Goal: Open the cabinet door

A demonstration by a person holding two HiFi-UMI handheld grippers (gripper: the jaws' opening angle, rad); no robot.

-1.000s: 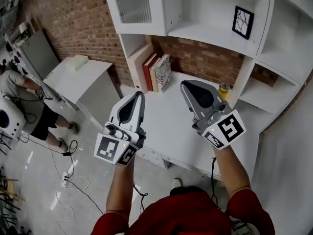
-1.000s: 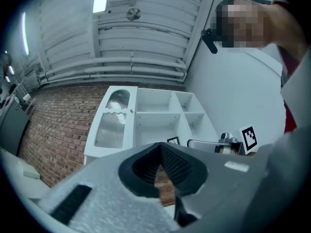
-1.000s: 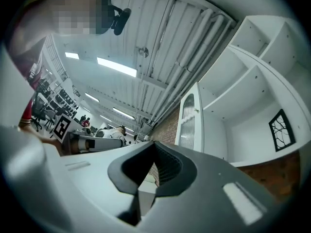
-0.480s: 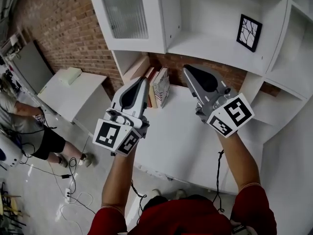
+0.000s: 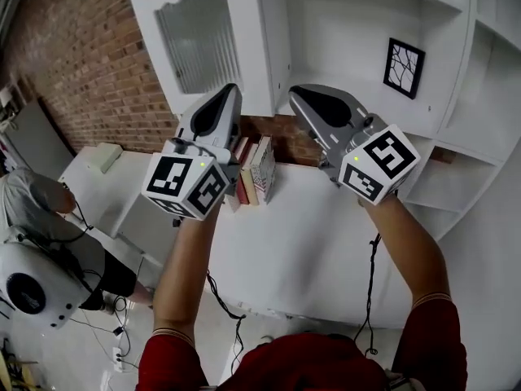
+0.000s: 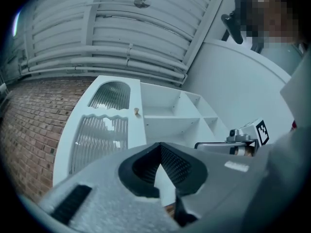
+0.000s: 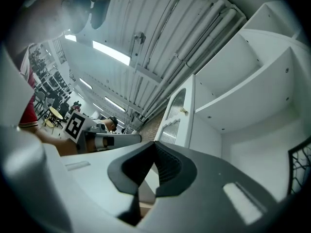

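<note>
Both forearms are held raised and stretched forward out of red sleeves, side by side, with each hand wrapped round the rear of its tool. The left tongs [image 5: 229, 90] and the right tongs [image 5: 298, 93] are aimed upward and away from the body, their tips near each other but apart. The left tongs are pressed together, the ridged pads meeting at the tip with nothing between them. The right tongs are likewise pressed together and empty.

The cabinet door [image 5: 199, 47] is set at the upper left of the white shelf unit [image 5: 456, 96], just left of an open compartment [image 5: 342, 39], and it is closed. It stands upright with its long axis vertical, and its ribbed-glass face is turned toward the person. In the head view the tip of the left tongs is seen over the door's lower right corner, and contact cannot be judged there. In the left gripper view the door is seen above and beyond the tips, and no contact is shown.

The small knob [image 6: 137, 112] is shown plainly only in the gripper views, on the door's right edge between an arched upper pane and a lower pane. The slatted ceiling [image 6: 136, 28] is also seen only there. In the right gripper view the door is seen obliquely, knob edge nearest.

Given by the head view alone are a row of books [image 5: 254, 169] standing on the white desk [image 5: 309, 243] below the door, and a person [image 5: 37, 210] low at the left.
</note>
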